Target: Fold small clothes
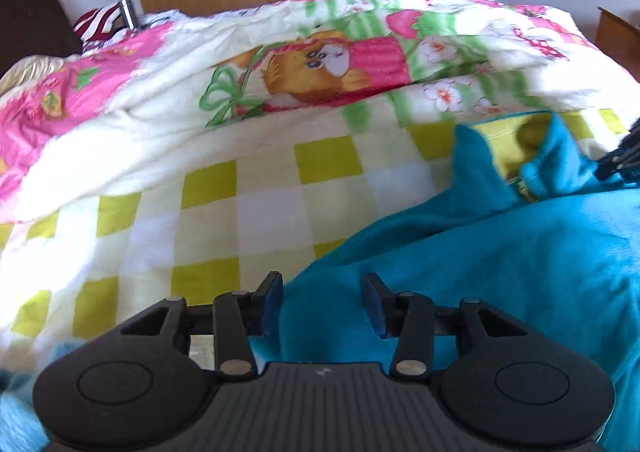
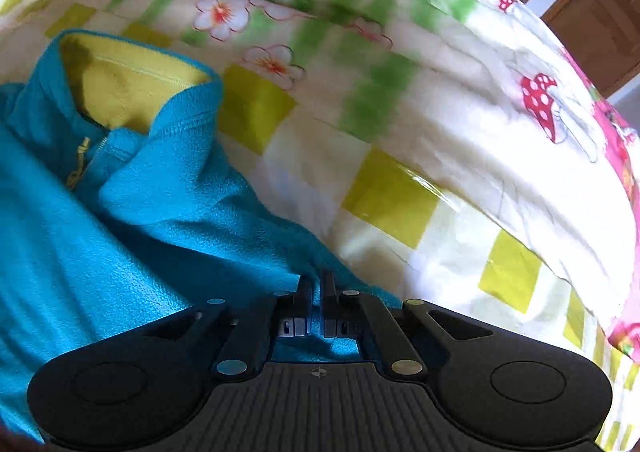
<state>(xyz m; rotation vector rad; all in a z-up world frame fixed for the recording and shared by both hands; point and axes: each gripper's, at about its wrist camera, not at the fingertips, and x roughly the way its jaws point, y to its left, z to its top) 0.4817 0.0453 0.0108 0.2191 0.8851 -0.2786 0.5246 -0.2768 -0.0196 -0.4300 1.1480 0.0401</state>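
A teal fleece jacket with a yellow-lined collar (image 2: 120,188) lies on a checked, cartoon-print blanket (image 1: 208,188). The left gripper (image 1: 324,300) is spread wide, jacket edge between its jaws. The right gripper (image 2: 316,292) is clenched on the fleece just ahead.

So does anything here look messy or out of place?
Only the blue fleece: it lies rumpled on the blanket, its collar flopped open showing yellow lining. The right tongs pinch its edge; the left tongs sit open over it. Nothing is spilled or torn.

no readable text, labels or numbers
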